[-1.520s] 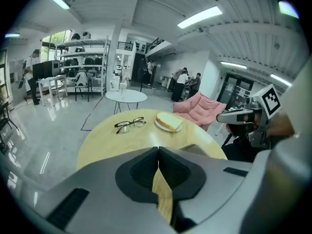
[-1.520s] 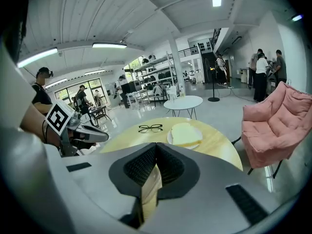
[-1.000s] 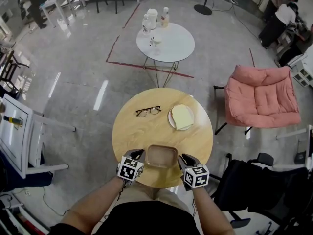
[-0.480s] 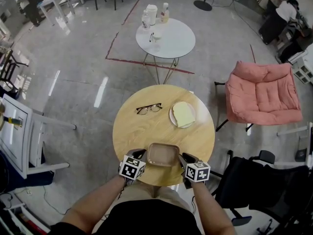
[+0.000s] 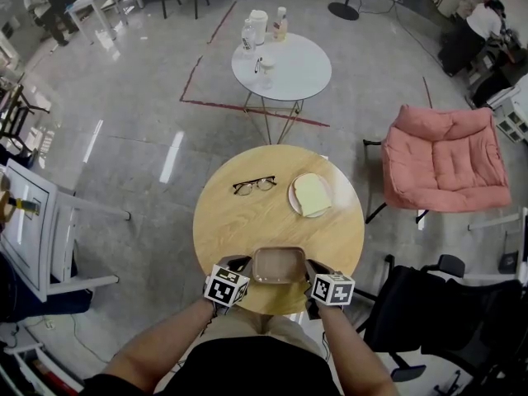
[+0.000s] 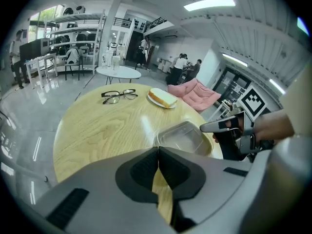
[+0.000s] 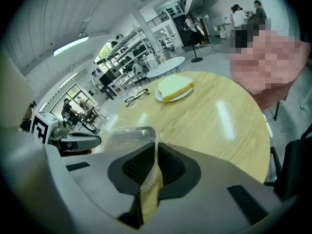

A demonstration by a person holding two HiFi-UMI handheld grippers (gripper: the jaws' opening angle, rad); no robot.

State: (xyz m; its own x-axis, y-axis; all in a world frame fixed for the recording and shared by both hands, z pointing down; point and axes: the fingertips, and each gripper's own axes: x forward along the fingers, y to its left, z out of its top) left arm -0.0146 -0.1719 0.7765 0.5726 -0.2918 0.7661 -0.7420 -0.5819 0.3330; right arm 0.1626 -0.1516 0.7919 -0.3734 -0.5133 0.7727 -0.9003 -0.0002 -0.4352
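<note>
The left claw (image 5: 233,272) and the right claw (image 5: 318,272) are at the near edge of a round table (image 5: 239,229) made of light wood. Between them is a clear box (image 5: 278,265). It is see-through, with round corners and nothing in it.

The left claw is at the left side of the box. Its jaws are pressed tight together on the near corner of the thin rim. The right claw is at the right side of the box. Its jaws are pressed tight too, and the rim of the box runs right in between them. So each claw pinches one side of the box.

The box is over the near part of the table, close to the person. It may sit on the wood or hang just above it; the views do not make that sure.

Farther back on the table lie black glasses (image 5: 254,186). Just to their right is a white plate (image 5: 292,198) with a pale slice of bread (image 5: 311,194) on it. The glasses and the plate are well apart from the box.

On the shiny grey floor, a pink chair (image 5: 450,159) stands to the right of the table. A small white table (image 5: 289,68) stands farther back with bottles (image 5: 260,27) on it.
</note>
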